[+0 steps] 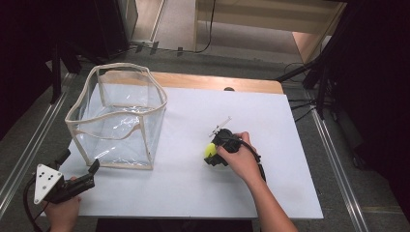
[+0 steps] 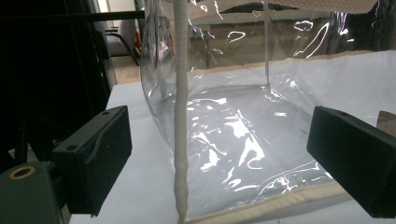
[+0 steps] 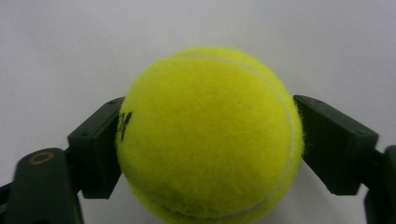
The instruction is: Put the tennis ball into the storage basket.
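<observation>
Near the middle of the white table [image 1: 193, 193], your right gripper [image 1: 212, 153] has its jaws pressed against both sides of a yellow tennis ball [image 1: 210, 150], which sits low over the tabletop with bare white surface all around it. At the front left corner your left gripper [image 1: 80, 169] is held with its jaws spread wide and nothing between them, pointed at the clear plastic bag [image 1: 118, 118] with cream-coloured trim that stands open-topped on the left part of the table. That bag's near corner seam [image 2: 181, 140] rises straight in front of your left jaws, and the bag stands well apart from the ball.
</observation>
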`<state>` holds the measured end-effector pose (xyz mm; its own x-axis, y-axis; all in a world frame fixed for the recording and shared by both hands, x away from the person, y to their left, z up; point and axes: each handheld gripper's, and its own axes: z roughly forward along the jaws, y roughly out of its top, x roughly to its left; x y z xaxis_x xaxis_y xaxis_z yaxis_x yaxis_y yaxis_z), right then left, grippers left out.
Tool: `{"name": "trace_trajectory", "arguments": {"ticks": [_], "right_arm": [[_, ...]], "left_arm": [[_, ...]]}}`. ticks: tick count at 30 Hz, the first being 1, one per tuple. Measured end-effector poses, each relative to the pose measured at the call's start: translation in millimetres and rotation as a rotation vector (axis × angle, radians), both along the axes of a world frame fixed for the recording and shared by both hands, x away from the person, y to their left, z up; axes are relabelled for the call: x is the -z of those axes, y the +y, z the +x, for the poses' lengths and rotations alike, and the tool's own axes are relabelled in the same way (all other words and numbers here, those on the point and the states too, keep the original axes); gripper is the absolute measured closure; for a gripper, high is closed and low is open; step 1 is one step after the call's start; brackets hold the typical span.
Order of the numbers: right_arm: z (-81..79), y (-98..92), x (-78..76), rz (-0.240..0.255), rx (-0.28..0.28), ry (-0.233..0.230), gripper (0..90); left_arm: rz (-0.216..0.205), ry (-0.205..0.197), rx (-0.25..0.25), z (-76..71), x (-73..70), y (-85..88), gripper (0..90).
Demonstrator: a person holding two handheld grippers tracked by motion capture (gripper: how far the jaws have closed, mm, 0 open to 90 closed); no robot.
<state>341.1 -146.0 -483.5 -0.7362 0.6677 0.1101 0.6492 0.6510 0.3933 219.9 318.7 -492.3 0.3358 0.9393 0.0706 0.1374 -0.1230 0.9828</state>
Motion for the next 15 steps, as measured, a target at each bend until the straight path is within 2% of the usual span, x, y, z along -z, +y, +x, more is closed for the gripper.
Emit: {"name": "trace_trajectory", "arguments": {"ticks": [3,15], "right_arm": [[0.2,0.5,-1.2,0.019,-0.007,0.008,23.3],[1.4,1.0,-5.2,0.011,-0.017,0.008,23.5]], "left_arm": [[0.000,0.001,0.000,0.0,0.0,-0.1,6.9],[-0.002,-0.002,0.002,0.1,0.1,0.1,6.9]]}}
